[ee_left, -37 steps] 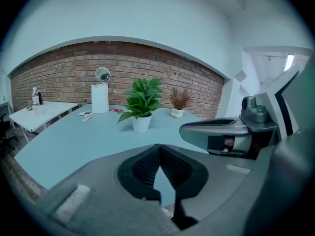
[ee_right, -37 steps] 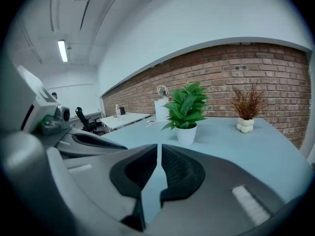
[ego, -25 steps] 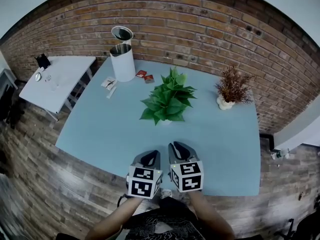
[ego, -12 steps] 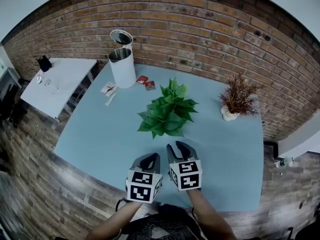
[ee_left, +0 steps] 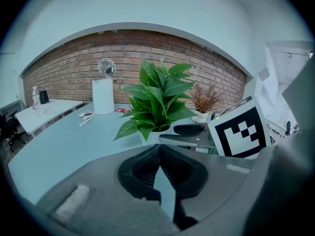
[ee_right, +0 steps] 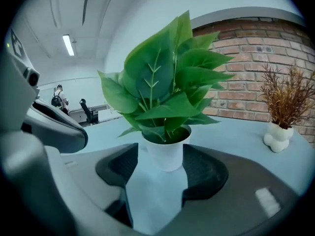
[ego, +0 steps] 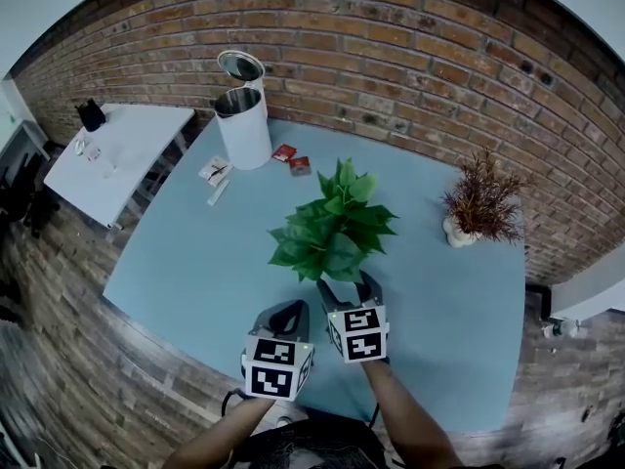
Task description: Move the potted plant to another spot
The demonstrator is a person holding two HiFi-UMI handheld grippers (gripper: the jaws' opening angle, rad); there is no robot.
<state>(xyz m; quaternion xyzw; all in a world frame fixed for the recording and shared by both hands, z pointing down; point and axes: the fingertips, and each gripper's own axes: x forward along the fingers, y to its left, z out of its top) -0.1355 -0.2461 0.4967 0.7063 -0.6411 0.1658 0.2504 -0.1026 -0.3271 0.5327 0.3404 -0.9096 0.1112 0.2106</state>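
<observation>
The potted plant, green leaves in a small white pot, stands mid-table on the light blue table. My right gripper is right in front of it, tips under the leaves. Its jaws have just been opening; the pot sits at their mouth with the pads apart from it. My left gripper hangs beside it to the left, further back from the plant, jaws shut on nothing. In the left gripper view the plant is ahead, with the right gripper at its right.
A white cylindrical bin with its lid up stands at the table's far left. Red packets and papers lie near it. A dried brown plant stands far right. A white side table is left; a brick wall runs behind.
Both grippers have moved forward toward the plant, the right one further. The right gripper's jaws have spread and now reach the pot under the leaves.
</observation>
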